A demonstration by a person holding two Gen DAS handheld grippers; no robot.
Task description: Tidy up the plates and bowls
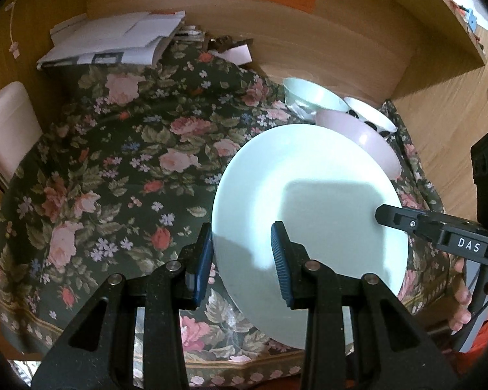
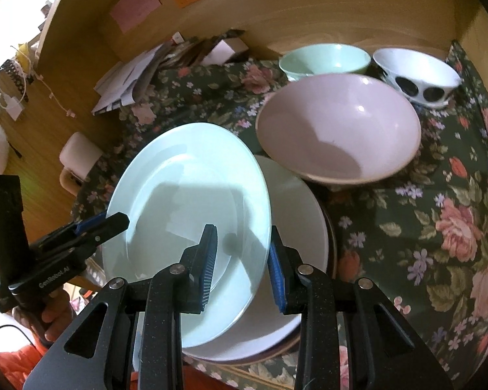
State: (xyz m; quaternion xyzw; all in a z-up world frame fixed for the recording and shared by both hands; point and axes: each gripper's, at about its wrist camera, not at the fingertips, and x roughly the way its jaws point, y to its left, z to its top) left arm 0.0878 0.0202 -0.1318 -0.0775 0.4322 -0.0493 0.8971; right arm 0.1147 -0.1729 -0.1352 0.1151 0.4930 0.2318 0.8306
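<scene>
Both of your grippers straddle opposite rims of the pale blue plate [image 2: 185,201]: the left gripper [image 1: 242,260] takes its left rim, the right gripper [image 2: 242,268] its right rim. Each jaw pair stands apart with the rim between the pads, and neither view shows whether the pads actually press it, so a firm grip cannot be confirmed.

Progress, judged largest item first. The floral cloth [image 1: 114,169] carries all the crockery. The pale blue plate sits tilted over a white plate [image 2: 296,214], which tops a stack whose lower rims show brown; it looks about to be seated there. The pink bowl [image 2: 338,130] stands just behind the stack, un-nested. The mint bowl [image 2: 325,57] and the white bowl with dark ovals [image 2: 416,74] stand apart at the back. Stacking of plates therefore appears nearly done; nesting of bowls appears untouched.

Differences between views: only the right wrist shows the stack beneath the plate; only the left wrist shows the papers [image 1: 114,40] lying flat and the open cloth to the left.
</scene>
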